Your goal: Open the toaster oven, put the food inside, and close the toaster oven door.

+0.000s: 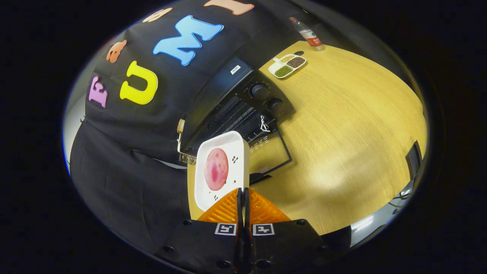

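A white square plate (236, 146) with a round pink slice of food (216, 169) on it hangs in the air, tilted. My gripper (242, 192) is shut on the plate's near rim. Just beyond the plate stands the black toaster oven (243, 102) on the wooden table (342, 125). Its glass door (272, 152) is folded down flat, and the wire rack (232, 116) inside shows. Two knobs (260, 90) sit on the oven's control panel. The plate's far edge reaches over the open door toward the oven mouth.
A white three-part dish (287, 65) with grains lies on the table past the oven. A plastic bottle (309, 35) stands behind it at the table's far edge. A dark object (414, 158) sits at the table's right edge.
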The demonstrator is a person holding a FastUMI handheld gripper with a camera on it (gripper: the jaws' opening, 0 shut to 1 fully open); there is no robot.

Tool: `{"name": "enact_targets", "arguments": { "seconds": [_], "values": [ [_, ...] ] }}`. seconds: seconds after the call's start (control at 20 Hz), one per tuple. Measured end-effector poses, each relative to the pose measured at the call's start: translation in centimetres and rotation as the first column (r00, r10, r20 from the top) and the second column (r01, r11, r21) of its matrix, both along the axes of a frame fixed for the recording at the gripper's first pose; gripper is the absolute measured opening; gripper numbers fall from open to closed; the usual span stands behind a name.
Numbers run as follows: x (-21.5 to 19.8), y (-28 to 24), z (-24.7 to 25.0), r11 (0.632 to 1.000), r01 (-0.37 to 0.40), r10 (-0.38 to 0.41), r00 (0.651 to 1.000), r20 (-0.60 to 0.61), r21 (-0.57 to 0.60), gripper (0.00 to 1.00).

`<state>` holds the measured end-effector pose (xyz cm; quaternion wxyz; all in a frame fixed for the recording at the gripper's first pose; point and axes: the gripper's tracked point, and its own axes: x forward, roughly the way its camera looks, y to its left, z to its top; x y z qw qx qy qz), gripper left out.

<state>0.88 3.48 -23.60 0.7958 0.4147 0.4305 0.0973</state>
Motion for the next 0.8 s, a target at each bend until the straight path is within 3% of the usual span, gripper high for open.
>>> {"name": "enact_targets", "arguments": {
  "seconds": [0.55,0.8],
  "values": [
    [9.0,4.4,-4.8,0.992,0.092,-0.086,0.994,-0.073,0.085,0.02],
    [12.4,4.7,-5.9,0.979,0.175,-0.168,0.983,-0.066,0.108,0.02]
  ]
}}
